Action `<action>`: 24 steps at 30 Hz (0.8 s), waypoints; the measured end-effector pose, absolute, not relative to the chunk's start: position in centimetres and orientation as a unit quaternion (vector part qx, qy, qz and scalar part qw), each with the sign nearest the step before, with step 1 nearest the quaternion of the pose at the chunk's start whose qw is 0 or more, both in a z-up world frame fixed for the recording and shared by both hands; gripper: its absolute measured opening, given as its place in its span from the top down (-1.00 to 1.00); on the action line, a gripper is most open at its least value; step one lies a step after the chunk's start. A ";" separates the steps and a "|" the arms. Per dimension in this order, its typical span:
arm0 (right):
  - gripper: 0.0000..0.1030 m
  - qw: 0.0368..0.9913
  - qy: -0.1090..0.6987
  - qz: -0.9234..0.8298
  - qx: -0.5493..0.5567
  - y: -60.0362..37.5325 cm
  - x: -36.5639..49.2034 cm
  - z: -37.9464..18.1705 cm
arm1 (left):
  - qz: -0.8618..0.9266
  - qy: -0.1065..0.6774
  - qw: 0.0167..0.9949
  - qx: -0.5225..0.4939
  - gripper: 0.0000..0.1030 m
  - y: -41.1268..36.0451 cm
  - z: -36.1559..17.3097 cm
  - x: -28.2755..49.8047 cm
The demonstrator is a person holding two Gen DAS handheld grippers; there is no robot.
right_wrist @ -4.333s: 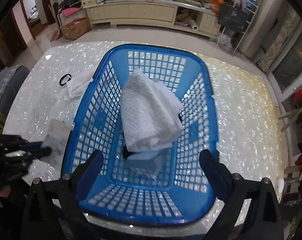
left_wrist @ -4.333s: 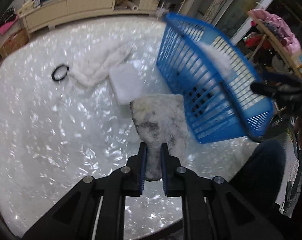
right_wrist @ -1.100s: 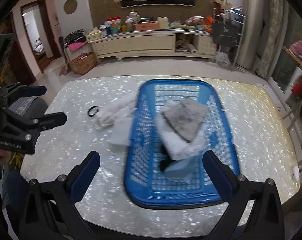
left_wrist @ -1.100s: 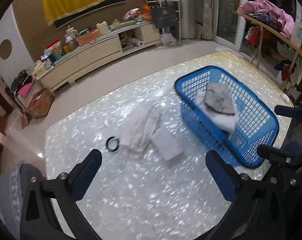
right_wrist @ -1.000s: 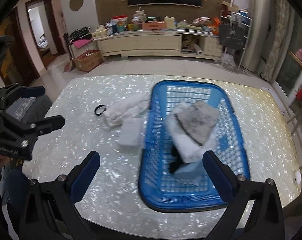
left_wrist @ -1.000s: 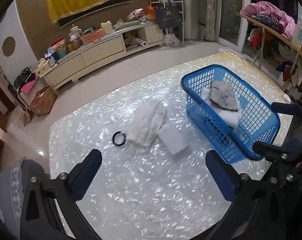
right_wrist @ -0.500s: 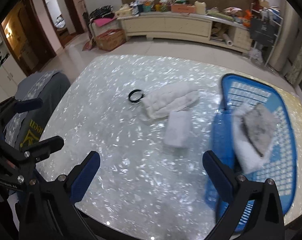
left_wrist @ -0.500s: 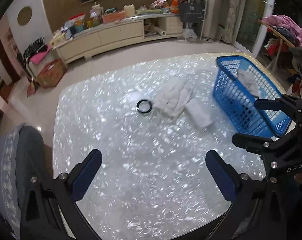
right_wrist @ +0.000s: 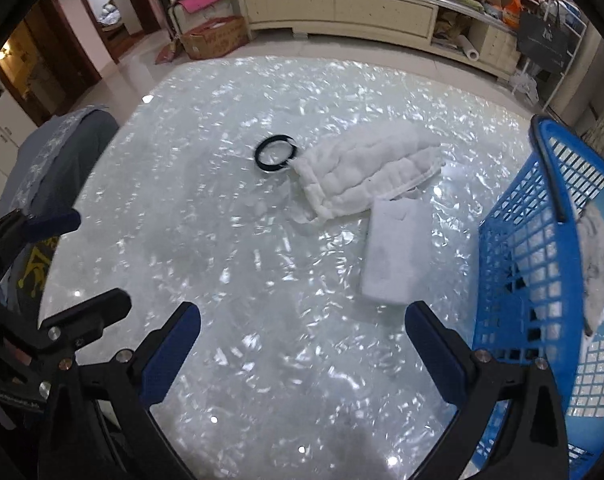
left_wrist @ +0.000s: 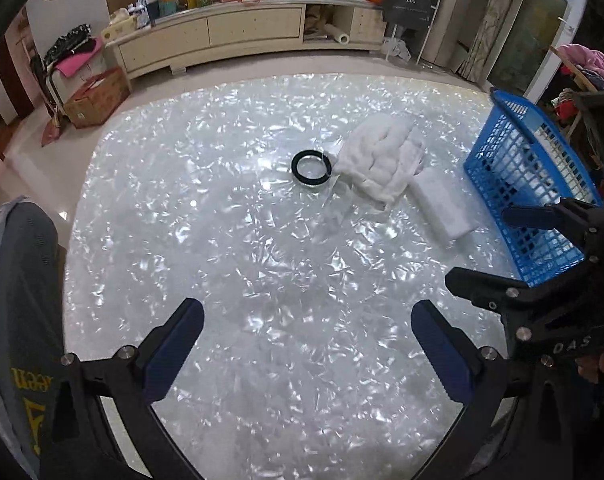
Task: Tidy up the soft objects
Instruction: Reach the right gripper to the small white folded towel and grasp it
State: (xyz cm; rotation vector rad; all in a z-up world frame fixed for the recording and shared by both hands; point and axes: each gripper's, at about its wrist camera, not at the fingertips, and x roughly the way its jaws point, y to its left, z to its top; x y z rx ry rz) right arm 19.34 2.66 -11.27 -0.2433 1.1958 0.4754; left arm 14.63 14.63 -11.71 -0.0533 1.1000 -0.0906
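A white quilted cloth lies on the pearly white table. A small folded white cloth lies beside it. A black ring lies just left of the quilted cloth. A blue basket stands at the right edge with a grey-white cloth inside. My left gripper is open and empty above the table's near side. My right gripper is open and empty, near the folded cloth and basket.
A grey chair back stands at the table's left side. A long cream cabinet with clutter runs along the far wall. A rack with clothes stands at the far right. The other gripper shows in each view's edge.
Both grippers have swung left and lowered toward the table; the basket has slid to the right edge of both views. Both stay open and empty.
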 end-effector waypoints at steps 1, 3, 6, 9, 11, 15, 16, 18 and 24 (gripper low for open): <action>-0.99 0.792 0.559 0.217 -0.113 2.7 19.8 -11.7 | -0.044 0.524 0.850 -0.027 -1.00 14.7 -12.1 15.0; -0.99 0.792 0.564 0.203 -0.117 2.6 20.5 -12.5 | -0.045 0.526 0.848 -0.033 -1.00 14.9 -12.7 15.6; -0.99 0.794 0.568 0.180 -0.124 2.4 21.5 -13.5 | -0.049 0.529 0.846 -0.037 -1.00 15.2 -13.6 16.7; -0.99 0.793 0.572 0.165 -0.126 2.1 22.6 -14.6 | -0.049 0.529 0.846 -0.037 -1.00 15.4 -14.2 17.7; -0.98 0.793 0.576 0.157 -0.124 1.9 23.5 -15.4 | -0.049 0.531 0.845 -0.037 -1.00 15.4 -14.6 18.4; -0.90 0.792 0.582 0.135 -0.124 1.3 24.9 -16.7 | -0.053 0.532 0.845 -0.036 -1.00 15.3 -15.2 19.5; -0.87 0.792 0.584 0.131 -0.120 1.1 25.3 -16.9 | -0.054 0.532 0.844 -0.035 -1.00 15.3 -15.2 19.6; -0.72 0.788 0.591 0.126 -0.112 0.7 25.9 -17.6 | -0.055 0.531 0.845 -0.032 -1.00 15.2 -15.4 19.8; -0.33 0.788 0.597 0.120 -0.093 -0.3 26.5 -18.5 | -0.060 0.526 0.848 -0.033 -1.00 15.4 -15.2 19.7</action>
